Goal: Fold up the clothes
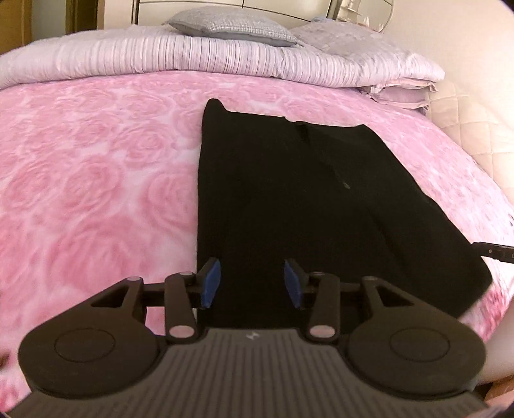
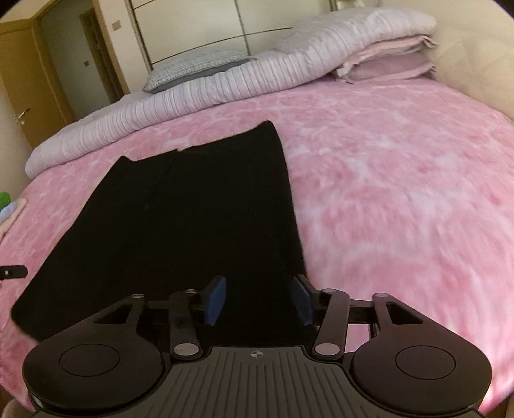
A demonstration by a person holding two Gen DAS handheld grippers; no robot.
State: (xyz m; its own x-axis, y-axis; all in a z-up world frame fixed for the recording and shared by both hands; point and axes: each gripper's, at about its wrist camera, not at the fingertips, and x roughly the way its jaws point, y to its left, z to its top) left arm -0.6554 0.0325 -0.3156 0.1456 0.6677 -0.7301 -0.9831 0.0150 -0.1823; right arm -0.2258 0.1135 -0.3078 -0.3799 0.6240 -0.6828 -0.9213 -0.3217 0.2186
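Black garment (image 1: pixel 289 199) lies flat on pink bedspread (image 1: pixel 96 180).

My left gripper (image 1: pixel 252 283) and right gripper (image 2: pixel 258 300) are matt black, each with blue pads (image 1: pixel 210 283) on the jaws and a ribbed grey housing at the bottom of the frame. The garment (image 1: pixel 289 199) at centre frame is plain black, without visible pattern. The bedspread (image 1: pixel 96 177) beneath it is pink with a paler rose motif. The folded quilt (image 1: pixel 192 54) across the upper frame is pale lilac with fine stripes. The pillow (image 1: pixel 231 27) on it is grey with a small check. The door (image 2: pixel 22 80), upper left in my right view, is tan wood.
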